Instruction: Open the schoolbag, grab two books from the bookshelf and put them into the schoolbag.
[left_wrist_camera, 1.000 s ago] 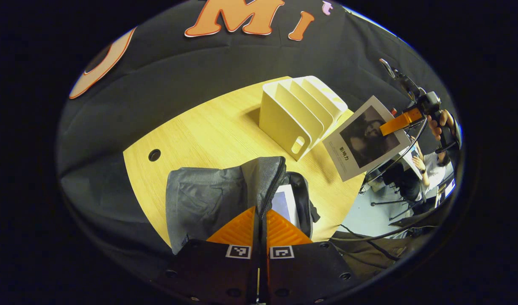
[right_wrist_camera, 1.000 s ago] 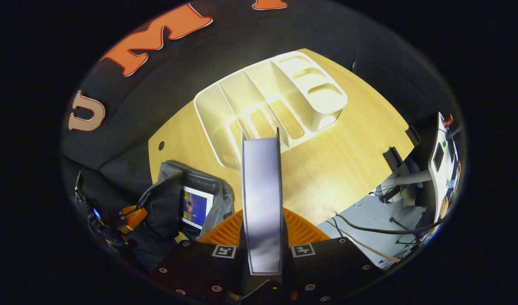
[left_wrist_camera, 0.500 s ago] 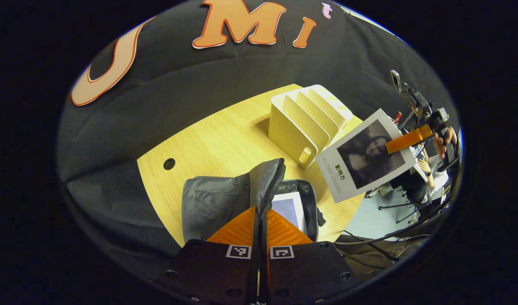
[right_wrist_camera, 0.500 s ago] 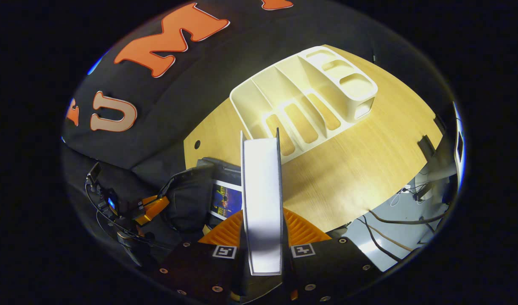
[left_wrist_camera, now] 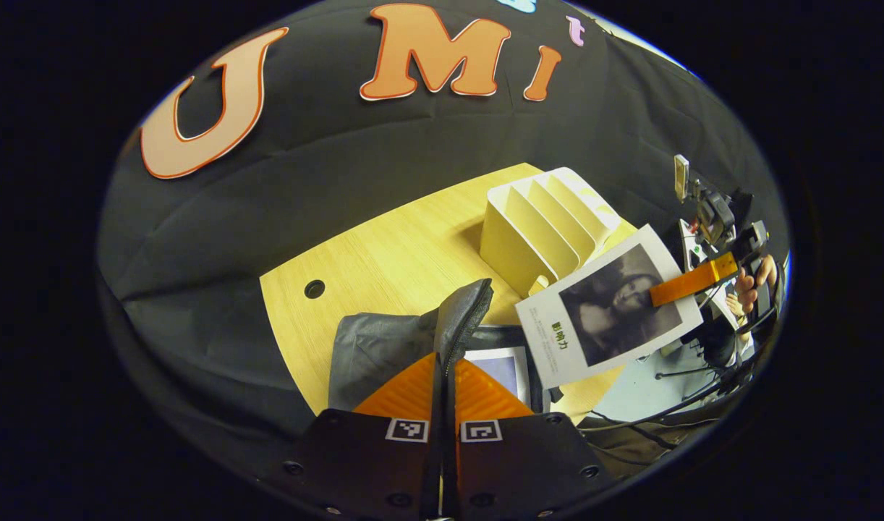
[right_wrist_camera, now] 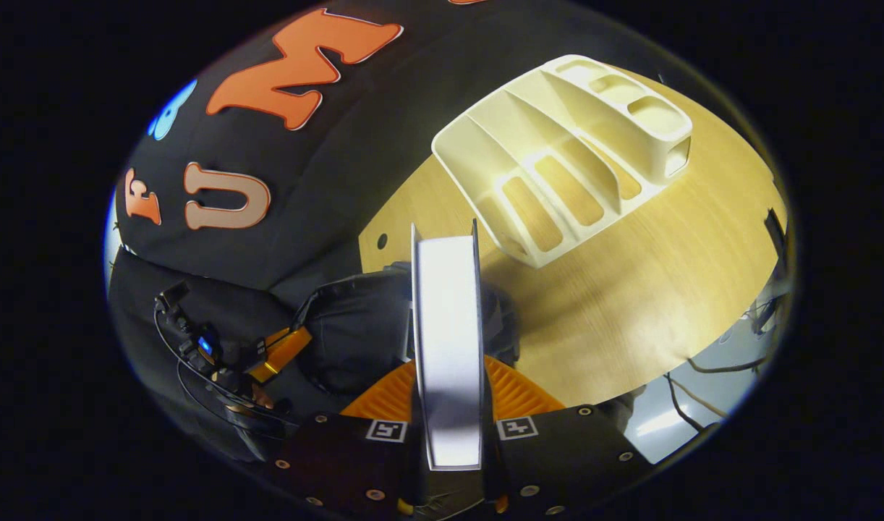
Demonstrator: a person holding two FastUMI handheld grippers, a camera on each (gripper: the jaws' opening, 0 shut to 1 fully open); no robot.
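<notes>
Schoolbag of grey fabric point(left_wrist_camera: 384, 347) lies on the pale wooden table point(left_wrist_camera: 384, 246) directly ahead of the left gripper point(left_wrist_camera: 445, 376), whose jaws are pressed together on the zippered flap edge point(left_wrist_camera: 462, 318) and hold it raised, so the mouth of the bag gapes. Inside the opening, just right of those jaws, a book with a white-bordered bluish cover point(left_wrist_camera: 501, 369) already lies flat. That reads as the bag opened and the first book packed.

Farther right of the left jaws, the right gripper point(left_wrist_camera: 691, 284) is clamped on a second book with a white cover and a dark portrait picture point(left_wrist_camera: 608, 307), carried in the air near the bag's mouth. In the right gripper view this same book stands edge-on between the closed jaws of the right gripper point(right_wrist_camera: 448, 391), its pale page block point(right_wrist_camera: 446, 340) hiding much of the bag point(right_wrist_camera: 355, 340) just beyond. What seems left is to lower this book into the opening and release both holds.

Beyond the bag stands the cream plastic slotted bookshelf point(right_wrist_camera: 565, 152), its slots bare. A small round hole point(left_wrist_camera: 314, 289) marks the tabletop left of the jaws. Black cloth point(left_wrist_camera: 341, 145) backs the table; cables point(right_wrist_camera: 710, 365) trail over a pale floor to the right.
</notes>
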